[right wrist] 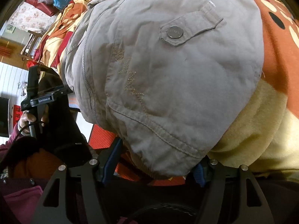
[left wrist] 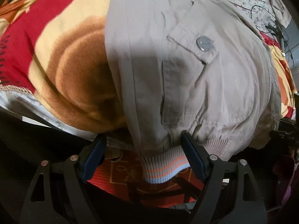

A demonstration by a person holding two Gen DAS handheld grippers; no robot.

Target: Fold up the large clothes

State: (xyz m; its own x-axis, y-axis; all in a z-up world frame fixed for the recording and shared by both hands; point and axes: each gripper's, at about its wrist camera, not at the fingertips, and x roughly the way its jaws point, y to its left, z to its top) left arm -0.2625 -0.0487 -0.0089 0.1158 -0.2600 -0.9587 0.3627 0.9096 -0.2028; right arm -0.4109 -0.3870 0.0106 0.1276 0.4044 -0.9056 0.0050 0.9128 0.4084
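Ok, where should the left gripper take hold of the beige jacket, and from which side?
Probably the striped ribbed hem of the beige jacket, from below the bed's edge. That band hangs free over the blanket, thick and firm, so both pads can close across it. The left gripper already straddles it, jaws open, one pad at its right edge.

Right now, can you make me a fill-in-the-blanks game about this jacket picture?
1. The beige cotton jacket closes with a ____ down its front.
2. Each pocket flap has a round silver ____.
3. The jacket lies on a fuzzy red, orange and yellow ____.
4. The ribbed striped hem sits between the left hand-held gripper fingers, which stand ____.

Missing words: zipper; button; blanket; open
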